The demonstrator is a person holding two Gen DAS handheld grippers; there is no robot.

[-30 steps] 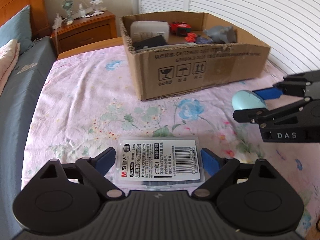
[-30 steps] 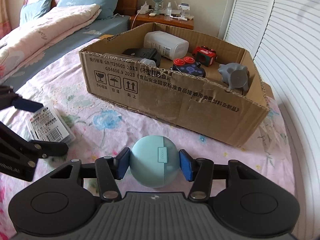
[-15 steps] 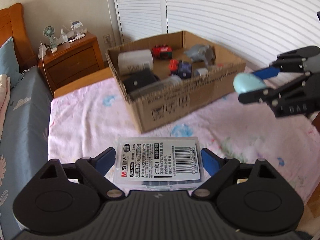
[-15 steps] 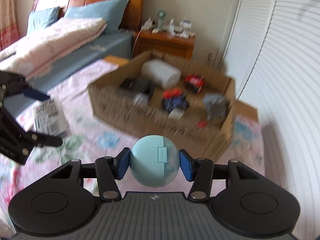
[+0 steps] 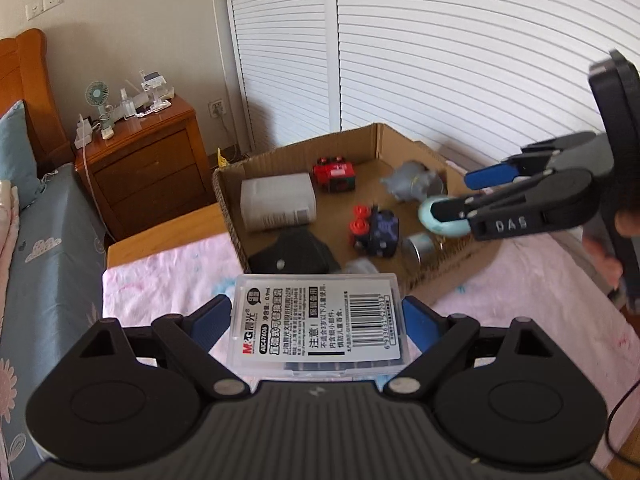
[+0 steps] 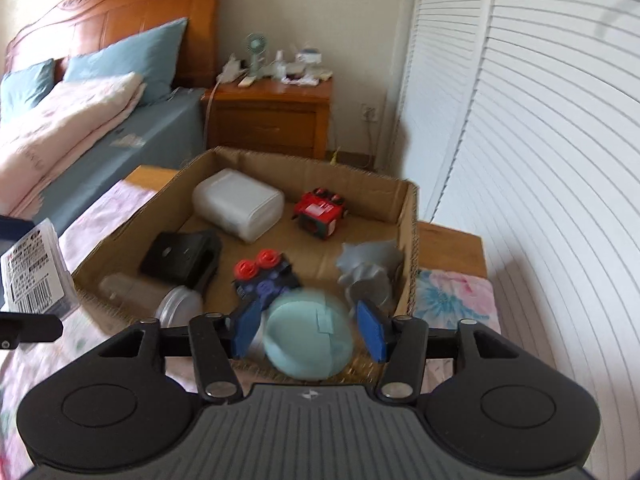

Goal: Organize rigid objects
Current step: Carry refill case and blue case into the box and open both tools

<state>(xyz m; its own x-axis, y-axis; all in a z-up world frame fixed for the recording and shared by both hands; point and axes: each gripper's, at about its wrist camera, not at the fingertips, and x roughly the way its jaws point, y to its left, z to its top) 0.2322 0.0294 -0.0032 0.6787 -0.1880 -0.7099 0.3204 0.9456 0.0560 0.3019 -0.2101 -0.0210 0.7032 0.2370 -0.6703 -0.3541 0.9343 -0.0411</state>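
My left gripper [image 5: 316,320] is shut on a clear plastic refill box [image 5: 320,320] with a barcode label, held above the flowered bedspread just short of the cardboard box [image 5: 228,204]. My right gripper [image 6: 308,330] hangs over the cardboard box's near right corner [image 6: 410,248]. Its jaws are opening. The pale blue ball [image 6: 308,338] is blurred between the blue pads [image 6: 244,330], and a gap shows on each side. The left wrist view shows that ball [image 5: 440,222] at the right gripper's [image 5: 450,196] fingertips.
Inside the cardboard box lie a white container [image 6: 238,204], a red toy car [image 6: 320,218], a grey toy [image 6: 368,266], a blue toy with red wheels [image 6: 266,274], a black pouch [image 6: 180,256] and a clear jar [image 6: 178,304]. A wooden nightstand [image 6: 268,120] and louvred doors [image 6: 520,160] stand behind.
Both grippers rose from the bedspread and moved up to the cardboard box. The right jaws, shut on the blue ball before, have parted from it. The left grip is unchanged.
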